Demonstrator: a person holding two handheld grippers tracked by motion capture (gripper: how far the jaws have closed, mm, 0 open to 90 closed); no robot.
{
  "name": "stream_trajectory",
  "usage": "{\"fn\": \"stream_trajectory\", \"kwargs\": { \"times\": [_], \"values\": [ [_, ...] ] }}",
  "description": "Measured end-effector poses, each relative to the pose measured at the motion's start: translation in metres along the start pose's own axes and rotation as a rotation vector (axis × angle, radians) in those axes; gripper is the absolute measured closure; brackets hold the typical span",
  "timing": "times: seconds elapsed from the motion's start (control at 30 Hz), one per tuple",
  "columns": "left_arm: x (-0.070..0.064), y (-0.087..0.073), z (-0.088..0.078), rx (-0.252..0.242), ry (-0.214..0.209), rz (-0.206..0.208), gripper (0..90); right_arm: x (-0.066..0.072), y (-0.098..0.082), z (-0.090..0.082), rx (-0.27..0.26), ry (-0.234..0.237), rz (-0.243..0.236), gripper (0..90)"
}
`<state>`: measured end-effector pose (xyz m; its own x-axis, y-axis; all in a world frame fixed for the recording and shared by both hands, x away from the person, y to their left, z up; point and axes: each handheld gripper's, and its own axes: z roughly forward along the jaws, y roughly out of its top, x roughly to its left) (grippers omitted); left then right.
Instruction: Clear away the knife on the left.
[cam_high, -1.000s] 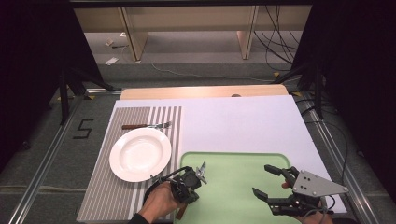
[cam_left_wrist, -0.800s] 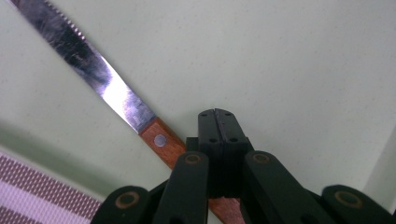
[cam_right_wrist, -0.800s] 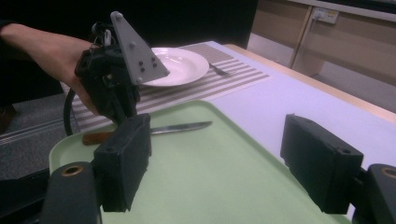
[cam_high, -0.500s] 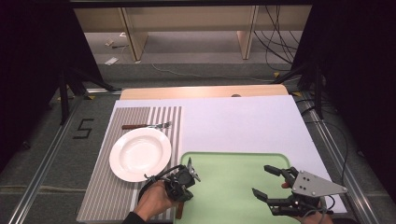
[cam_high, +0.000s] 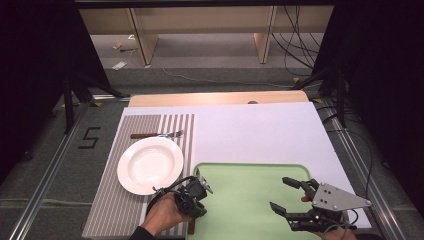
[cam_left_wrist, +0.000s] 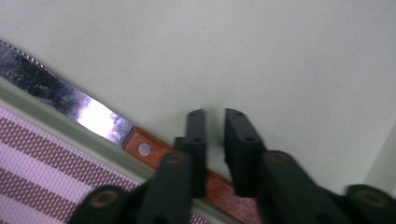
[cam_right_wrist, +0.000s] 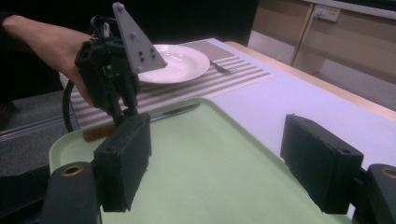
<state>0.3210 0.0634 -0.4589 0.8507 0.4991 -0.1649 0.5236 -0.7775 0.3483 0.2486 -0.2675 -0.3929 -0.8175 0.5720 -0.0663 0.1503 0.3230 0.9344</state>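
Left gripper over knife handle at tray's left edge; nothing lifted yet.

Striped placemat at 9 o'clock carries white plate, with fork at its 12 o'clock. Knife lies along the green tray at its left rim, wooden handle toward 6 o'clock. Left gripper hangs over the handle, jaws nearly together, a slim gap showing; grip not confirmed. Right gripper at 4 o'clock, jaws spread, empty. Judgement: place setting apparently half done; knife not yet moved off the tray.
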Motion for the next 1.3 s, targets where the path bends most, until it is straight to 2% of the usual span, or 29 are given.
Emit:
{"fn": "stream_trajectory", "kwargs": {
  "times": [0.1,0.13,0.17,0.2,0.23,0.27,0.37,0.4,0.53,0.57,0.67,0.7,0.73,0.93,1.0,1.07,1.1,1.13,1.3],
  "values": [
    [-0.001,0.0,-0.001,-0.009,-0.028,-0.006,63.4,0.0,0.0,0.0,0.001,0.0,0.0,25.7],
    [-0.002,0.001,-0.004,-0.03,-0.056,-0.001,58.8,0.0,0.0,0.0,0.0,0.0,0.0,25.7],
    [-0.005,0.001,-0.008,-0.08,-0.096,0.008,56.6,0.0,0.0,0.0,0.0,0.0,0.002,25.7],
    [-0.006,0.001,-0.011,-0.112,-0.112,0.02,53.4,0.0,0.0,0.0,0.0,0.0,0.002,25.6],
    [-0.006,0.001,-0.011,-0.112,-0.112,0.02,50.3,0.0,0.0,0.0,0.0,0.0,0.002,25.6],
    [-0.009,0.001,-0.014,-0.159,-0.116,0.033,46.9,0.0,0.0,0.0,0.0,0.0,0.001,25.7],
    [-0.009,0.001,-0.014,-0.172,-0.098,0.033,39.2,0.0,0.0,0.0,0.0,0.0,-0.001,25.7],
    [-0.009,0.001,-0.014,-0.182,-0.079,0.031,38.2,0.0,0.0,0.0,0.001,0.0,-0.001,25.7],
    [-0.009,0.001,-0.017,-0.232,-0.084,0.015,33.6,0.0,0.0,0.0,-0.001,-0.002,0.0,25.7],
    [-0.009,0.001,-0.017,-0.232,-0.084,0.015,32.9,0.0,0.0,0.0,-0.001,-0.003,0.002,25.7],
    [-0.009,0.001,-0.023,-0.306,-0.09,0.021,30.3,0.0,0.0,-0.001,-0.003,-0.007,0.003,25.7],
    [-0.009,0.001,-0.023,-0.306,-0.09,0.021,29.3,-0.001,0.0,-0.001,-0.004,-0.008,0.002,25.7],
    [-0.01,0.001,-0.026,-0.352,-0.086,0.017,28.7,-0.001,0.0,-0.001,-0.006,-0.01,0.003,25.7],
    [-0.013,-0.002,-0.035,-0.448,-0.088,0.041,26.0,-0.001,0.0,-0.001,-0.012,-0.012,0.007,25.7],
    [-0.014,-0.004,-0.037,-0.489,-0.076,0.053,25.6,-0.001,0.0,-0.001,-0.013,-0.013,0.007,25.7],
    [-0.015,-0.005,-0.041,-0.532,-0.088,0.06,24.6,-0.001,0.0,-0.002,-0.016,-0.015,0.006,25.7],
    [-0.015,-0.005,-0.041,-0.532,-0.088,0.06,24.2,-0.001,0.0,-0.002,-0.017,-0.015,0.007,25.7],
    [-0.015,-0.007,-0.044,-0.567,-0.092,0.061,23.9,-0.001,0.0,-0.002,-0.018,-0.015,0.008,25.7],
    [-0.014,-0.012,-0.048,-0.614,-0.076,0.063,21.7,-0.002,0.001,-0.002,-0.02,-0.016,0.01,25.7]
  ]
}}
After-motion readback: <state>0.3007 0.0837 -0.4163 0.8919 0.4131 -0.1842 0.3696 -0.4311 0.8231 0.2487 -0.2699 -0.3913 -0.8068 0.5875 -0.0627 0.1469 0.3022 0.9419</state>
